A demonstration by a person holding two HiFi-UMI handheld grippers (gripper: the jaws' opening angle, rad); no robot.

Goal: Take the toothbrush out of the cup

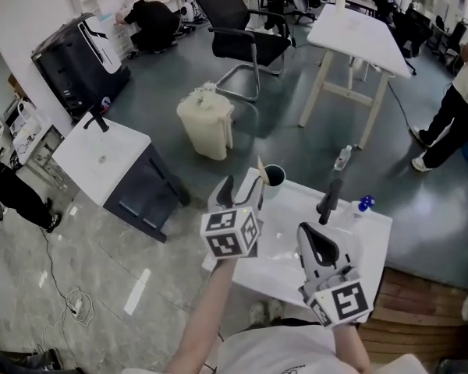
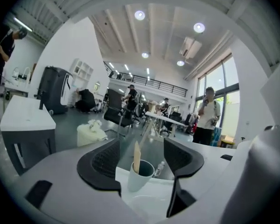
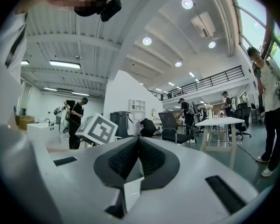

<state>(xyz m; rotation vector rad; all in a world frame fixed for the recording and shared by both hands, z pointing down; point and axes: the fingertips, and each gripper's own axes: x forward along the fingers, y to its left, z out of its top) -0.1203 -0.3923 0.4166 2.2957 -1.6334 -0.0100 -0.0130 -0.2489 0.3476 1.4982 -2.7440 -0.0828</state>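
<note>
Right gripper (image 1: 310, 238) nearest me, jaws pressed together on nothing, over the white tabletop (image 1: 366, 232), well short of the cup (image 2: 141, 175). Left gripper (image 1: 240, 184) has its jaws spread wide and empty, just short of the cup. Cup is upright at the tabletop's far corner, with the toothbrush (image 2: 136, 154) standing inside it.
</note>
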